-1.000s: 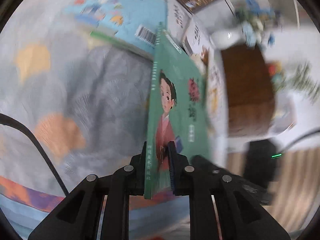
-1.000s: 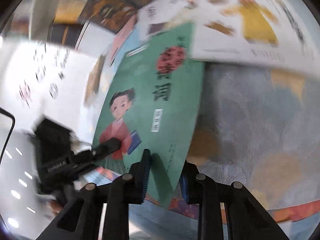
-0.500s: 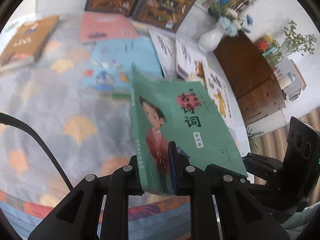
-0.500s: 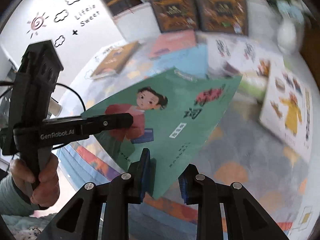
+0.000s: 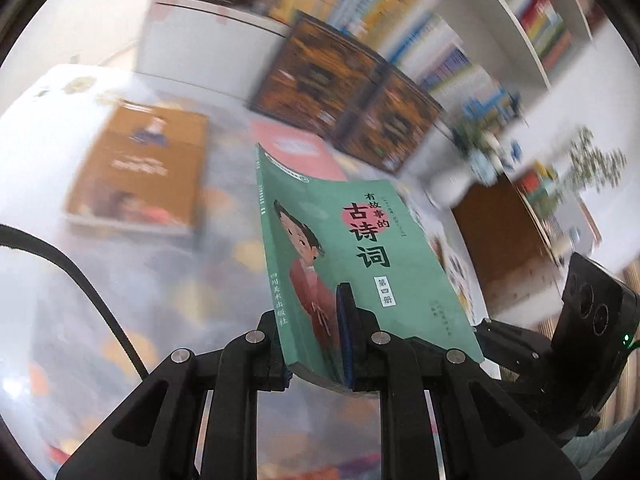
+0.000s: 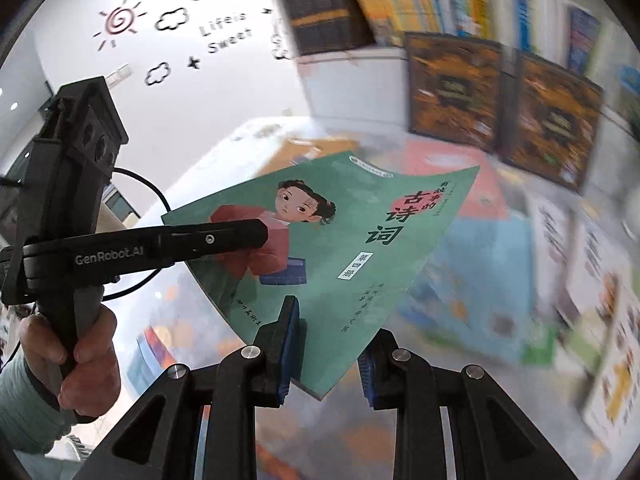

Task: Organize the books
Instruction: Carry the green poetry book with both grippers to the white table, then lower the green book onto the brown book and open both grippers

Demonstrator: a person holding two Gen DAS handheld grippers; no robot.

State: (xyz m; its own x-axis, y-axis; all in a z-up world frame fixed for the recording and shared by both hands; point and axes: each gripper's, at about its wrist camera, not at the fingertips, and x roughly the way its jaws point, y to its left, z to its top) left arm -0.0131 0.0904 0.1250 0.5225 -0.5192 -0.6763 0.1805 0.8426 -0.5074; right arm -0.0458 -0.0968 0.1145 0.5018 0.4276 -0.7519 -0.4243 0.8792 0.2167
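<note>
The green book (image 5: 360, 264) is held up in the air above the table (image 5: 52, 264), gripped by both grippers at once. The left gripper (image 5: 316, 344) is clamped nearly shut on the spine corner; the right gripper (image 6: 326, 344) is closed narrowly on the lower edge. Other books (image 6: 480, 280) lie blurred on the table below.

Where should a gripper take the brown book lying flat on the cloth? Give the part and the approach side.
Probably by its long near edge. The brown book lies flat on the patterned cloth, with bare cloth along that side, so a jaw could slide under from there. Both the left gripper and right gripper are now shut on the green book.
</note>
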